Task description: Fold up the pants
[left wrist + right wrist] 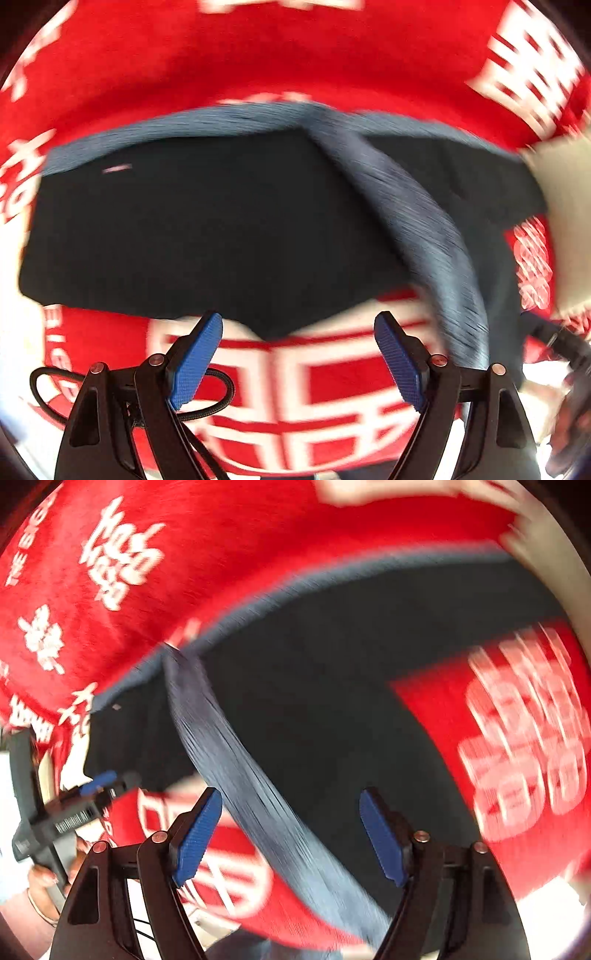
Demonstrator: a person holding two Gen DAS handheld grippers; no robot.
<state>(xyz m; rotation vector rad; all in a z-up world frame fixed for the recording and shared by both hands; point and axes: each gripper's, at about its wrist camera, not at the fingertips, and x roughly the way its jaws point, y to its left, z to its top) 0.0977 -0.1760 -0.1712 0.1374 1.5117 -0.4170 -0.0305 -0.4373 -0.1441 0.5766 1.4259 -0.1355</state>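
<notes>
Dark navy pants [207,229] lie flat on a red cloth with white print [258,55]. A lighter blue-grey ribbed band runs along their far edge and down a diagonal fold [417,229]. My left gripper [299,356] is open and empty, just short of the pants' near edge. My right gripper [290,836] is open, above the grey diagonal band [258,794] and the pants [332,701], holding nothing. The left gripper [99,781] shows at the left in the right wrist view, held by a hand. Both views are motion-blurred.
The red printed cloth [147,535] covers the surface around the pants. A pale edge [565,221] shows at the right in the left wrist view. A black cable [218,402] loops by the left gripper.
</notes>
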